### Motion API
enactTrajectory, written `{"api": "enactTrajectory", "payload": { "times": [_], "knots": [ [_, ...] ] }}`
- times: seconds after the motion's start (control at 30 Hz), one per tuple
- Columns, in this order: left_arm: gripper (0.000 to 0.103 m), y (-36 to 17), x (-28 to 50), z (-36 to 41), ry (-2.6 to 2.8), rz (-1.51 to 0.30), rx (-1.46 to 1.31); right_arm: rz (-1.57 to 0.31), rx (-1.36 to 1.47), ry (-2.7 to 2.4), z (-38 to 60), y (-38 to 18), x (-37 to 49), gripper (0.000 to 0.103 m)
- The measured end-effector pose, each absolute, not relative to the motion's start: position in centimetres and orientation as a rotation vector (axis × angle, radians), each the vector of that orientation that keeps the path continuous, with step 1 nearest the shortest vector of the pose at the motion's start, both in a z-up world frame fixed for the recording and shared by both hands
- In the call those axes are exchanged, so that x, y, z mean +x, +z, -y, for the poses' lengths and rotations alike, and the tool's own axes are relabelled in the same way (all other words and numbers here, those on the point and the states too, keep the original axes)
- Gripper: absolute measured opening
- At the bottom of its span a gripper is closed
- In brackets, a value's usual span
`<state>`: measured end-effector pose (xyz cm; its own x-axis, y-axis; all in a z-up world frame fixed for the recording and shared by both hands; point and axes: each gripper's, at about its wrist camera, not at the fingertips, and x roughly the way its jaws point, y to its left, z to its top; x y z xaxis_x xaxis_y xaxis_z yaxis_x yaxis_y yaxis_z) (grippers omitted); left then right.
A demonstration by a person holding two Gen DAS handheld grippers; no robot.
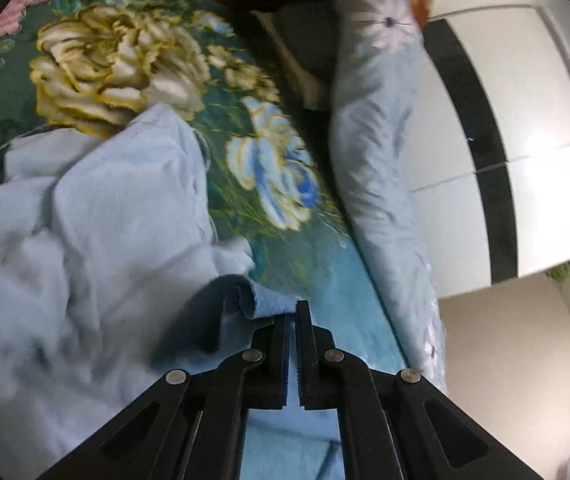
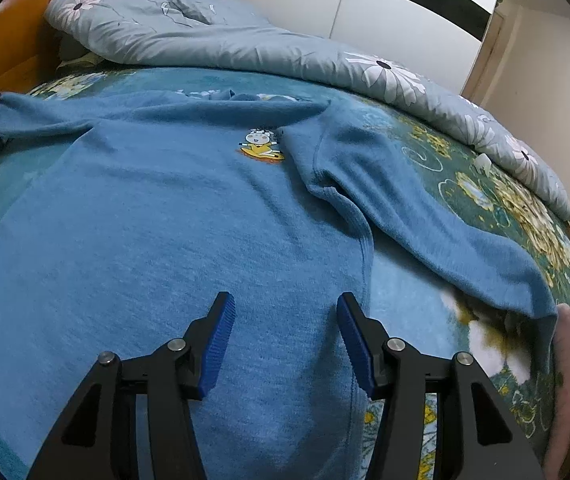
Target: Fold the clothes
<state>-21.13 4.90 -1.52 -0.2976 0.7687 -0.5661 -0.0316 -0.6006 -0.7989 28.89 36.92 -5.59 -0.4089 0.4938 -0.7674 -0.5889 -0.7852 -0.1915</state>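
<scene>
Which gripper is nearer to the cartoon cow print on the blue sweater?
Right. The right gripper hovers open over the blue sweater, below the cow print; the left gripper pinches a sweater edge, print unseen.

A home bedroom: ahead of the right gripper, a bed spread with a green floral-print sheet (image 2: 525,208), a rumpled grey daisy-print quilt (image 2: 245,44), an orange wooden headboard (image 2: 17,28) and glossy white wardrobe doors (image 2: 385,12) beyond.

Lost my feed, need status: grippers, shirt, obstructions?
Left gripper shut on blue shirt edge. Right gripper open above shirt body. Right sleeve unfolded. Pale garment bunched beside.
</scene>
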Motion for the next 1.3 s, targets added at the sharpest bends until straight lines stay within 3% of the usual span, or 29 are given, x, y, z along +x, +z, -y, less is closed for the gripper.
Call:
{"api": "enactTrajectory", "payload": {
  "times": [0.07, 0.13, 0.2, 0.43, 0.57, 0.6, 0.67, 0.9, 1.13, 1.3],
  "knots": [
    [0.01, -2.2, -21.9, -5.0, 1.953, 0.946, -1.447, -0.147, -1.144, 2.192, -37.1, -5.7, 28.9, 0.059],
    [0.037, -2.3, -21.7, -4.4, 1.986, 0.917, -1.44, -0.148, -1.142, 2.189, -37.2, -5.7, 28.8, 0.06],
    [0.051, -1.8, -20.9, -3.6, 2.012, 0.881, -1.399, -0.151, -1.137, 2.185, -37.3, -5.8, 28.7, 0.061],
    [0.052, -1.0, -18.5, -2.0, 2.19, 0.671, -1.421, -0.156, -1.115, 2.171, -37.2, -5.9, 28.4, 0.061],
    [0.042, -1.2, -17.7, -2.7, 2.185, 0.656, -1.409, -0.199, -1.112, 2.175, -37.3, -5.7, 28.7, 0.061],
    [0.026, -1.2, -17.5, -3.0, 2.182, 0.654, -1.4, -0.208, -1.114, 2.177, -37.3, -5.6, 28.8, 0.061],
    [0.005, -0.8, -17.1, -3.7, 2.198, 0.61, -1.392, -0.22, -1.12, 2.185, -37.4, -5.4, 29.0, 0.061],
    [0.003, 3.4, -16.2, -3.2, 2.445, 0.494, -1.217, -0.256, -1.071, 2.168, -38.5, -4.0, 31.1, 0.061],
    [0.003, 5.5, -14.8, -4.3, 2.403, 0.499, -1.171, -0.447, -1.045, 2.125, -40.8, -4.5, 33.7, 0.061],
    [0.003, 7.8, -13.2, -6.9, 2.435, 0.359, -1.17, -0.543, -0.963, 2.181, -43.2, -2.7, 34.6, 0.061]
  ]
}}
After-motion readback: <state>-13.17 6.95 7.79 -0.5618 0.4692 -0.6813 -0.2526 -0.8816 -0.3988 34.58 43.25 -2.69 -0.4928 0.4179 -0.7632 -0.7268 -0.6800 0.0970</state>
